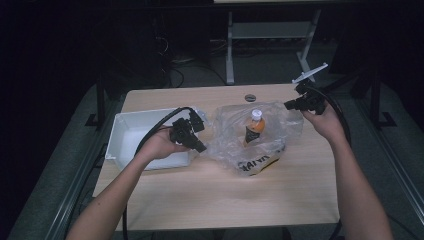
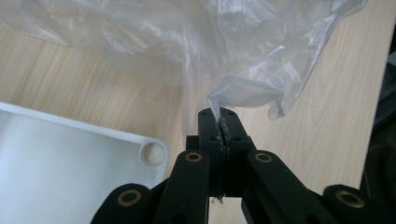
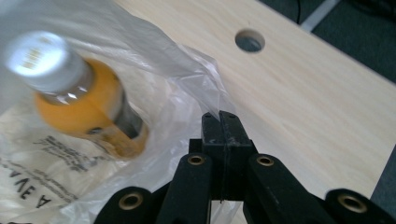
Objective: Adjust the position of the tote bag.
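A clear plastic bag [image 1: 227, 135] with dark print lies in the middle of the wooden table [image 1: 225, 200]. Inside it leans an orange bottle [image 1: 255, 129] with a white cap. My left gripper [image 1: 201, 146] is at the bag's left side. In the left gripper view its jaws [image 2: 219, 114] are pressed together on a fold of the bag [image 2: 187, 42]. My right gripper [image 1: 288, 105] is at the bag's far right corner. In the right gripper view it [image 3: 220, 116] is shut on the bag's edge [image 3: 187, 79], with the bottle [image 3: 88, 107] blurred at the left.
A white plastic tray [image 1: 125, 132] stands at the table's left, under my left hand, and its corner [image 2: 70, 172] lies close to the left jaws. A round cable hole [image 1: 250, 97] sits near the table's far edge. Beyond the table are desk legs and cables on a dark floor.
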`<control>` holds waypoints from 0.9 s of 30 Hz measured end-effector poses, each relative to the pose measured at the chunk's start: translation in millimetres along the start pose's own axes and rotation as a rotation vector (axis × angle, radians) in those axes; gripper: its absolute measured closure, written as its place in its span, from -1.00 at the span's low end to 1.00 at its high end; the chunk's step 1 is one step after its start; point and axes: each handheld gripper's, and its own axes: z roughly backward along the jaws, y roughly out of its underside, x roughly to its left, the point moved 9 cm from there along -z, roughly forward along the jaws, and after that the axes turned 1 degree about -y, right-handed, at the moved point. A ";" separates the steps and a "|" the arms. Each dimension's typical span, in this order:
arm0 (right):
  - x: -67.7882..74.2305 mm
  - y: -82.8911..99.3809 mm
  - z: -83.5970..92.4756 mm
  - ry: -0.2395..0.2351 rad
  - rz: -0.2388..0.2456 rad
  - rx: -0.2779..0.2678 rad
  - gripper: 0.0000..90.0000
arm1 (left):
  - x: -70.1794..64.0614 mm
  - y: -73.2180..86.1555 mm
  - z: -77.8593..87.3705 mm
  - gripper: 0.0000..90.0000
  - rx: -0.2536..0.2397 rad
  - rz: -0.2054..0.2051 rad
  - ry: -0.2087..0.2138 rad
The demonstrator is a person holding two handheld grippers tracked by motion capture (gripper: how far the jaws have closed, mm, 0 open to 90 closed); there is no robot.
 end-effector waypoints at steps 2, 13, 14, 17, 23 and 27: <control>-1.1 5.7 -7.8 -0.013 -0.019 0.019 1.00 | 0.7 1.9 -5.3 0.99 0.016 -0.005 0.000; 3.4 41.3 -39.6 -0.061 -0.048 0.116 1.00 | -6.7 4.8 -20.1 0.99 0.058 -0.017 0.007; 5.9 46.3 -42.9 -0.065 -0.052 0.121 1.00 | -8.5 3.8 -20.7 0.99 0.063 -0.026 0.006; 9.5 52.5 -47.4 -0.082 -0.060 0.130 1.00 | -11.4 2.6 -24.1 0.99 0.085 -0.040 -0.007; 13.5 60.8 -55.8 -0.094 -0.068 0.144 1.00 | -10.1 0.2 -33.5 1.00 0.116 -0.033 -0.033; 11.7 64.3 -60.3 -0.088 -0.085 0.157 1.00 | -6.7 1.6 -39.1 1.00 0.144 -0.013 -0.038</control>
